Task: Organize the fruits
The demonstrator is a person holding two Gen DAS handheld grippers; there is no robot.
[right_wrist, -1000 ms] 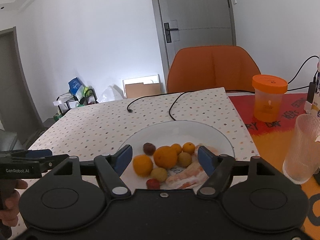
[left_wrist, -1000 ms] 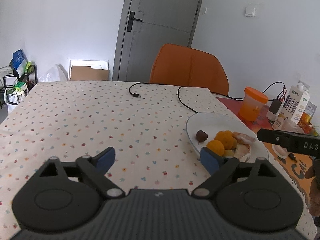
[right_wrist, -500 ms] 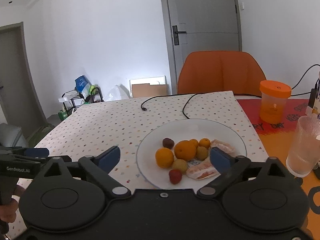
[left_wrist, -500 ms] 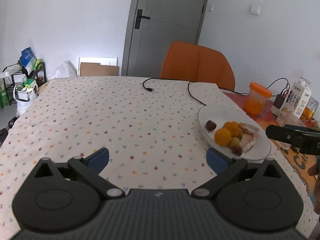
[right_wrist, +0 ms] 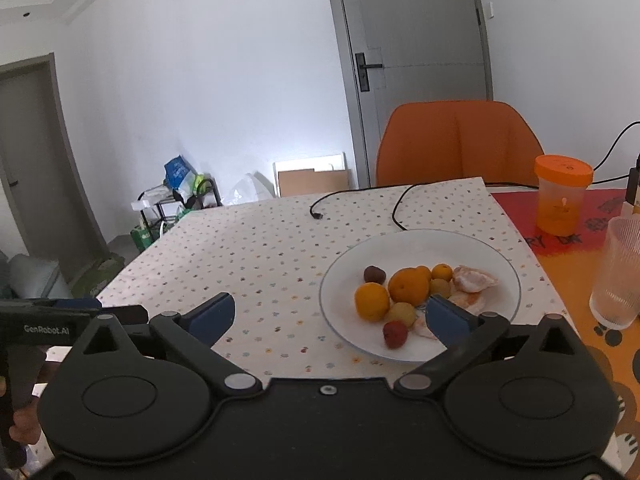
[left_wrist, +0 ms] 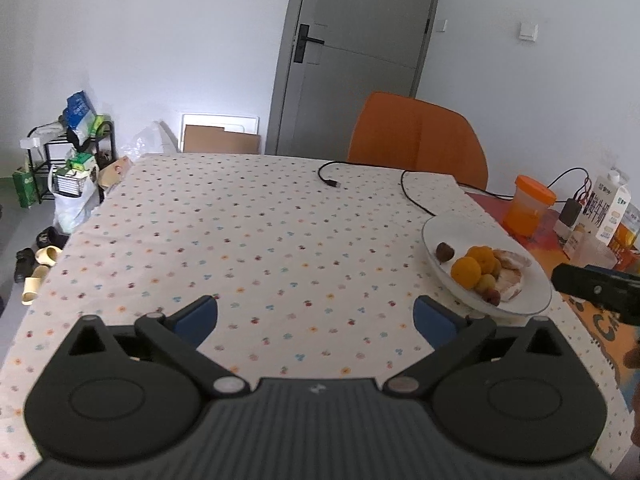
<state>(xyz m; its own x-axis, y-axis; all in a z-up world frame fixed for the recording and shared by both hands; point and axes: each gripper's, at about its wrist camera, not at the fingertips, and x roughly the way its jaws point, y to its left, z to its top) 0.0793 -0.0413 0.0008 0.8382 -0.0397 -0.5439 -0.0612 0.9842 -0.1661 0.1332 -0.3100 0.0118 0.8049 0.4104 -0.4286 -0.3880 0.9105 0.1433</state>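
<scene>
Both claws stand spread with nothing between their pads: the left claw (left_wrist: pixel 316 314) hangs over bare spotted cloth on the desk (left_wrist: pixel 248 240), and the right claw (right_wrist: pixel 330 314), its jaws opening to their widest, hangs at the near rim of the white plate (right_wrist: pixel 420 240). All the fruit lies on that plate: a large orange (right_wrist: pixel 408 285), a rounder one (right_wrist: pixel 372 302), small yellow fruits, a red one (right_wrist: pixel 395 335), a dark one (right_wrist: pixel 375 274) and peeled segments (right_wrist: pixel 474 279). Sorting has probably not begun. A good first pick would be an outlying piece such as the red one, approached from above, pads closing gently so round fruit neither rolls nor bruises.
</scene>
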